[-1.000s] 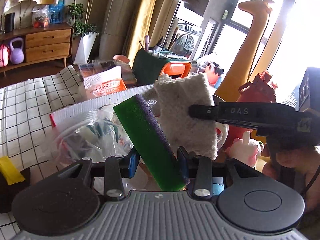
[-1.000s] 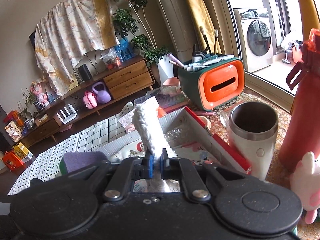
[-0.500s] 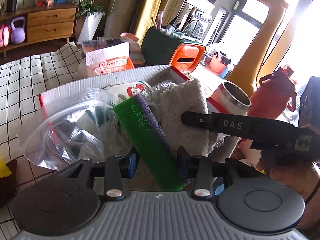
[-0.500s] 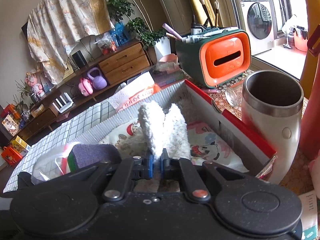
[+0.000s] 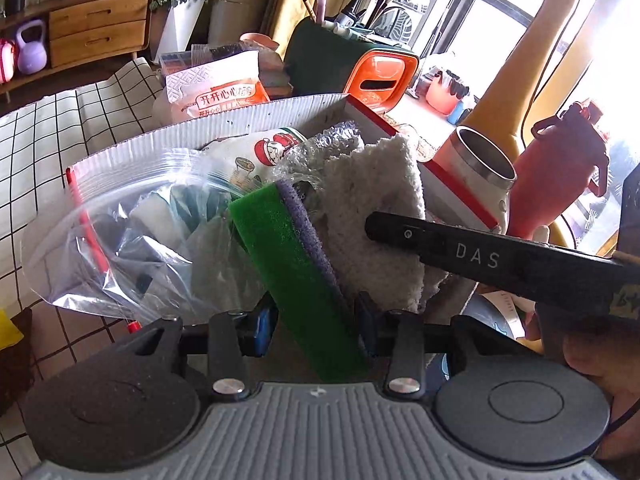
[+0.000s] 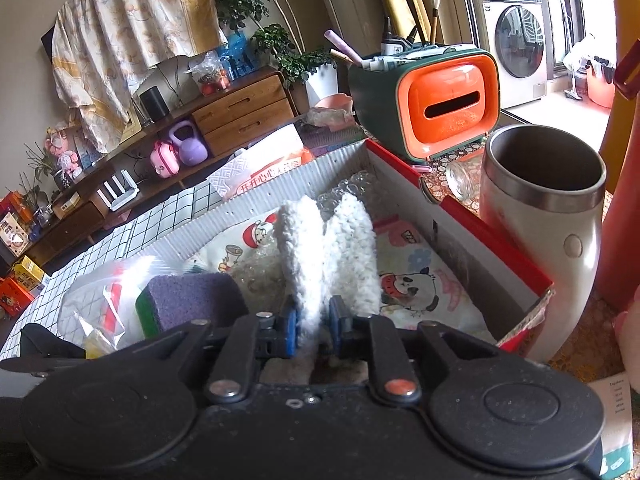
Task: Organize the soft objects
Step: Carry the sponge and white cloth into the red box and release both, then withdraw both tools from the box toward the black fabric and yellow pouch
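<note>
left gripper [image 5: 310, 316] holds green sponge [image 5: 288, 256] | right gripper [image 6: 314, 318] opening, white cloth [image 6: 304, 248] between jaws | risk: cloth unfolds toward 1 o'clock, over box [image 6: 472, 236] wall

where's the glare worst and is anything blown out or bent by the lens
Left wrist view: the windows behind the red bottle are blown out white, hazing that side; the green sponge stays sharp. Right wrist view: evenly lit, no glare; the fisheye bows the box wall and darkens the corners.
</note>
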Demonstrator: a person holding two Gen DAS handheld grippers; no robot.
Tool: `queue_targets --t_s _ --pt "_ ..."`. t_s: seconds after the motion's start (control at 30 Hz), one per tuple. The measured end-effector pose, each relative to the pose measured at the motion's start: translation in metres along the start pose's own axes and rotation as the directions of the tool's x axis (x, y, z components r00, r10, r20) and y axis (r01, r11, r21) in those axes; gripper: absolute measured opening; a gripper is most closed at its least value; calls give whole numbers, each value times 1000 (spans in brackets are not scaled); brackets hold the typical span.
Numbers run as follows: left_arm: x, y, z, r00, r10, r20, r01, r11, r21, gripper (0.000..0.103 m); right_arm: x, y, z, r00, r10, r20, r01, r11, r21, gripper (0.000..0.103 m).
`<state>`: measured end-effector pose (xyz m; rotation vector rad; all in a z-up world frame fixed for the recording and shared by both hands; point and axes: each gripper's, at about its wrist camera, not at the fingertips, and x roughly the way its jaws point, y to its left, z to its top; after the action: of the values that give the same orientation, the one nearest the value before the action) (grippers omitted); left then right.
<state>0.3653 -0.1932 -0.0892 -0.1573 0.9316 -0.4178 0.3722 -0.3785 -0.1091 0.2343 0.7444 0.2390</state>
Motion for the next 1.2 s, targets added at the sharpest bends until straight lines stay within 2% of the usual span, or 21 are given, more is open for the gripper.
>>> queue_targets --t_s 0.07,0.1,0.13,0.5,0.73,1.2 --pt "-6 0 0 1000 -2 14 2 1000 -6 54 -6 3 1 1000 -12 10 12 1000 -20 22" --pt "-9 -1 -1 1000 -6 25 6 1000 -7 66 -9 4 2 1000 -13 16 13 1000 -28 24" --pt "-13 -1 -1 999 -8 35 8 1000 -7 71 -12 5 2 1000 -12 19 13 999 -29 27" --pt "-52 -9 -14 995 6 97 -8 1000 20 71 -43 15 2 999 6 46 -5 1000 -29 39" --pt "-82 -14 -25 989 23 149 -30 998 46 71 -66 26 -3 998 21 65 -19 999 -45 51" --pt "-145 -10 -59 973 62 222 -80 994 72 71 -111 70 -24 994 59 95 -42 985 -165 70"
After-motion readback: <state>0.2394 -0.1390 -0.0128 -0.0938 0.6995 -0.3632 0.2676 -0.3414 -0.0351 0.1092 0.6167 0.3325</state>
